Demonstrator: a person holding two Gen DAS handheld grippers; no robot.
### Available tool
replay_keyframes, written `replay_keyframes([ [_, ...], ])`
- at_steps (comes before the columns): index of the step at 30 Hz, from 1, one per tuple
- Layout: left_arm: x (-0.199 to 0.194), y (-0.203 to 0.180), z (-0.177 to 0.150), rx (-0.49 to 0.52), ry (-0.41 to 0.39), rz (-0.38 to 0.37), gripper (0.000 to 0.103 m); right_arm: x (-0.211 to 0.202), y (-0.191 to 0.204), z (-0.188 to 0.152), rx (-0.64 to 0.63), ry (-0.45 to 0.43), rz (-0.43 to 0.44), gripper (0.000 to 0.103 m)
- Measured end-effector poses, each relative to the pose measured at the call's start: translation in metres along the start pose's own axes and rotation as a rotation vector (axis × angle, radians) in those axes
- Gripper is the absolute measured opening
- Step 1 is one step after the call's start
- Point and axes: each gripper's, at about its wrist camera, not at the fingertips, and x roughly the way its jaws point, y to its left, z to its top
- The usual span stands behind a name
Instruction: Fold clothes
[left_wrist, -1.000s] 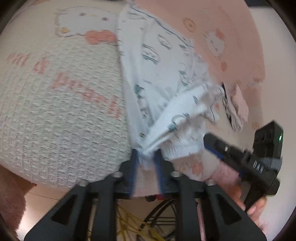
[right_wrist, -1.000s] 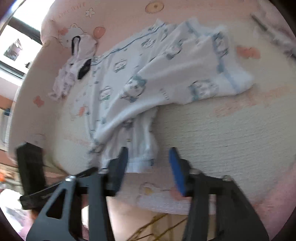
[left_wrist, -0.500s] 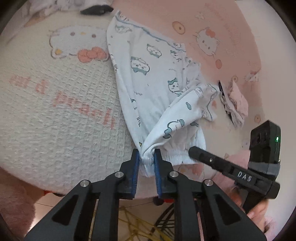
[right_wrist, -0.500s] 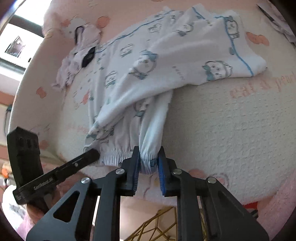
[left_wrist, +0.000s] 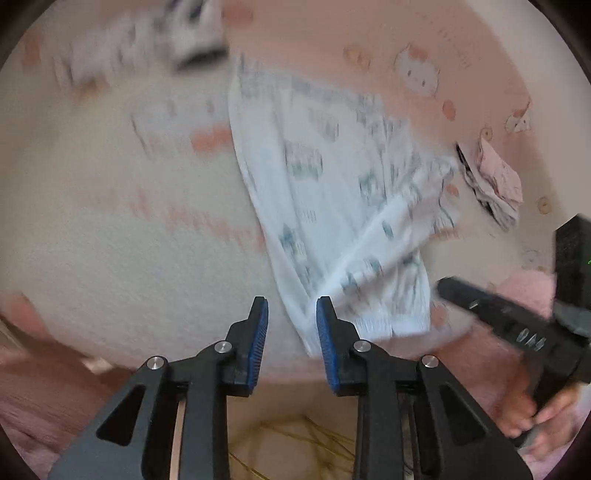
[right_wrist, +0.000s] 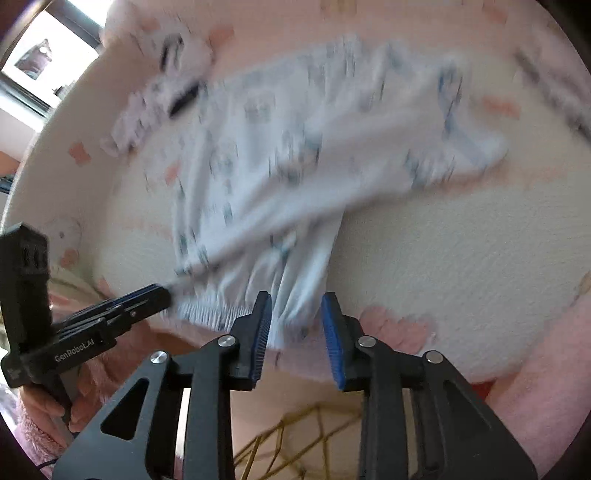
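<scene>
White pyjama trousers with a blue cat print (left_wrist: 332, 206) lie spread on a cream blanket, blurred by motion. My left gripper (left_wrist: 291, 332) is open; the hem corner of the trousers lies loose by its right finger. In the right wrist view the trousers (right_wrist: 295, 155) stretch up and to the right. Their gathered cuff rests between the spread fingers of my open right gripper (right_wrist: 296, 325), and nothing is clamped. Each gripper shows in the other's view: the right gripper (left_wrist: 498, 321) near the waistband, the left gripper (right_wrist: 110, 314) at the elastic edge.
The cream blanket (left_wrist: 110, 240) with pink cat prints covers the surface. A small pink and white pile of clothes (left_wrist: 495, 184) lies at the right, another blurred pile (right_wrist: 159, 92) at the back. A window (right_wrist: 37, 62) shows top left. Hands (left_wrist: 535, 417) hold the gripper handles.
Half a second ago both grippers were shut on the trousers' hem. Both have opened and let the cloth go, and the views are blurred by movement.
</scene>
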Motion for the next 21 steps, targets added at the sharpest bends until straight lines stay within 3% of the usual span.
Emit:
replay_keyframes([
  [2, 0.002, -0.006, 0.004, 0.023, -0.008, -0.029, 0.029, -0.008, 0.000, 0.007, -0.023, -0.072, -0.001, 0.038],
  [3, 0.004, -0.009, 0.005, 0.034, -0.012, -0.044, 0.029, -0.003, 0.001, 0.010, -0.042, -0.068, 0.008, 0.039],
  [6, 0.022, -0.019, 0.004, 0.073, 0.032, -0.033, 0.029, 0.021, 0.000, 0.009, -0.071, 0.020, -0.011, 0.039],
  [9, 0.041, -0.016, -0.006, 0.102, 0.121, 0.071, 0.033, 0.038, -0.009, 0.001, -0.059, 0.084, -0.045, 0.037],
  [12, 0.031, -0.009, -0.004, 0.073, 0.107, 0.050, 0.035, 0.028, -0.026, 0.002, 0.020, 0.105, -0.034, 0.038],
  [16, 0.012, -0.024, 0.006, 0.118, 0.014, 0.057, 0.035, 0.000, -0.057, 0.007, 0.128, 0.003, -0.016, 0.039],
  [21, 0.019, -0.083, 0.025, 0.297, -0.040, -0.011, 0.035, -0.026, -0.118, 0.013, 0.330, -0.119, -0.042, 0.043],
])
